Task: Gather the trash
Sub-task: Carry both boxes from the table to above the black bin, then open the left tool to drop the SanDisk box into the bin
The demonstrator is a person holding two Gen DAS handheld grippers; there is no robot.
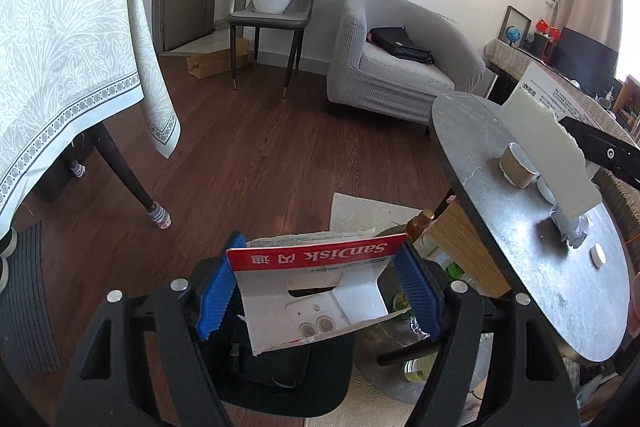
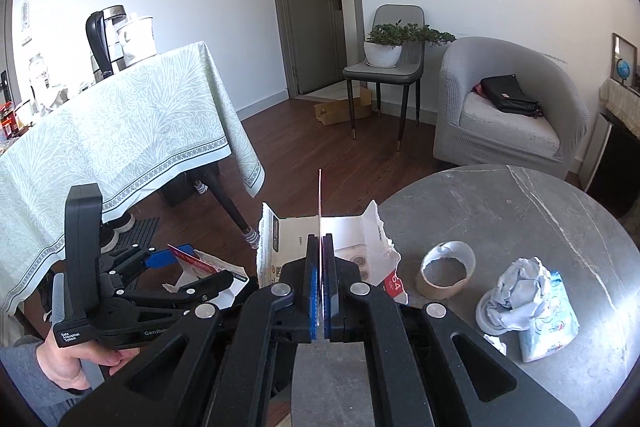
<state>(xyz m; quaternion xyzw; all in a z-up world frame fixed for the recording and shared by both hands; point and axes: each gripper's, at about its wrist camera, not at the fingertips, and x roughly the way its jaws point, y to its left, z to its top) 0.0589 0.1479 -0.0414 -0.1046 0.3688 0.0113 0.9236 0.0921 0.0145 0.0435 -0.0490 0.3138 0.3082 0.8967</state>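
Your left claw (image 1: 320, 287) is squeezing a torn red and white card box (image 1: 316, 283) between its blue pads, out past the edge of the round worktop (image 1: 540, 275), over a black bin (image 1: 280, 367) on the floor. The pads only press on the two thin side edges of the box. If you tip the claw too fast, the box could bend, slip out and land on the floor beside the bin.

Your right claw (image 2: 320, 283) is shut tight on a thin torn card sheet (image 2: 360, 231), held edge-on. The sheet is floppy and sticks up high. It could flap or tear more, and a bit could fall off.

More trash waits on the worktop: a paper cup (image 2: 446, 273) lying on its side, a crumpled paper ball (image 2: 516, 291) and a small tissue pack (image 2: 552, 319). The cup is round and could roll off if you bump it. Bottles (image 1: 420, 227) stand under the worktop near the bin, so a low swing could knock them over.
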